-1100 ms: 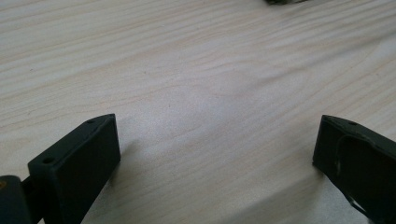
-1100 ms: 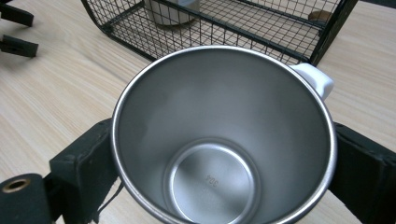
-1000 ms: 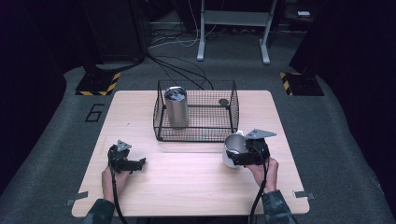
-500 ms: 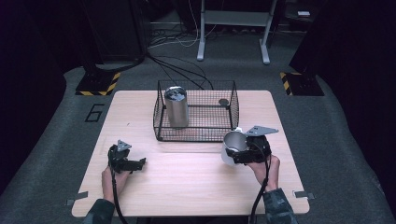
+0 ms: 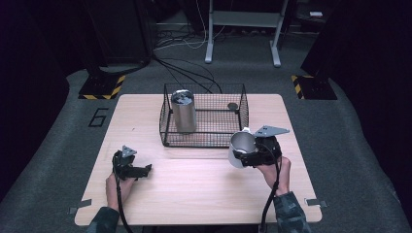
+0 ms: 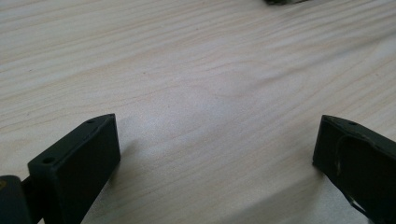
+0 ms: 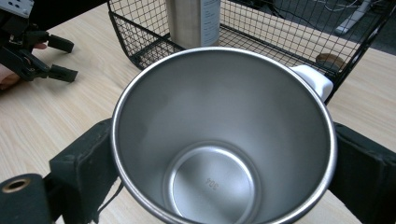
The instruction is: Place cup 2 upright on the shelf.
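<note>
Right gripper [image 5: 245, 156] has nudged the steel cup [image 5: 241, 148] a bit up-frame since a second ago, jaws clamped on its sides. It's right of centre, just off the basket [image 5: 204, 141] corner, so probably going in. Left gripper [image 5: 144, 171] sits lower left, jaws wide open, empty.

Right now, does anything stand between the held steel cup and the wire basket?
Only the basket's own near wall. The right gripper holds the steel cup just outside its front right corner. A steel tumbler stands inside at the left; the right side looks free.
</note>
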Tool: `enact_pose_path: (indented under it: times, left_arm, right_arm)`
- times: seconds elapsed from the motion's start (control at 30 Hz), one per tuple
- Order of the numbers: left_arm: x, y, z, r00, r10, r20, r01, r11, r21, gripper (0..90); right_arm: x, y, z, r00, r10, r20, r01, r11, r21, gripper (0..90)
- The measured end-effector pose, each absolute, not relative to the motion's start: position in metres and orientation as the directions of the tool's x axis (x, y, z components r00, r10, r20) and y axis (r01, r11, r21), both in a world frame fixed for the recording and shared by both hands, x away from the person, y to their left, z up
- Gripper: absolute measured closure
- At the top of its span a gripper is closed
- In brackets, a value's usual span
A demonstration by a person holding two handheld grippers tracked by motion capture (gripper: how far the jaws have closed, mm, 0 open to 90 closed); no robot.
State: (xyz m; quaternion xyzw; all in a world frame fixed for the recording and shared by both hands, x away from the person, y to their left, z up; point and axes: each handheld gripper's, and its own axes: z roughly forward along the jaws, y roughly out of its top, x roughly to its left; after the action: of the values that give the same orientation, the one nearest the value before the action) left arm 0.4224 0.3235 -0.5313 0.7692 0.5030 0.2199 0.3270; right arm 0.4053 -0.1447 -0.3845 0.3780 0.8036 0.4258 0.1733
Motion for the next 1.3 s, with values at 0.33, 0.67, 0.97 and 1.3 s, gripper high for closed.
enact_pose_path:
  times: [0.33,0.67,0.97,1.3]
  left_arm:
    - [0.422,0.324,-0.531,0.399,0.917,0.007,0.632,-0.281,0.722,0.4]
    - [0.422,0.324,-0.531,0.399,0.917,0.007,0.637,-0.282,0.718,0.5]
    - [0.422,0.324,-0.531,0.400,0.917,0.007,0.638,-0.283,0.716,0.5]
    - [0.422,0.324,-0.531,0.399,0.917,0.008,0.637,-0.283,0.717,0.5]
  right_arm:
    - [0.411,-0.139,-0.371,-0.669,0.743,0.030,0.437,0.360,0.824,6.1]
    - [0.415,-0.133,-0.355,-0.685,0.728,0.026,0.415,0.361,0.835,6.1]
    - [0.419,-0.129,-0.344,-0.695,0.719,0.020,0.401,0.365,0.840,6.1]
    - [0.431,-0.119,-0.335,-0.706,0.708,0.015,0.393,0.373,0.841,6.1]
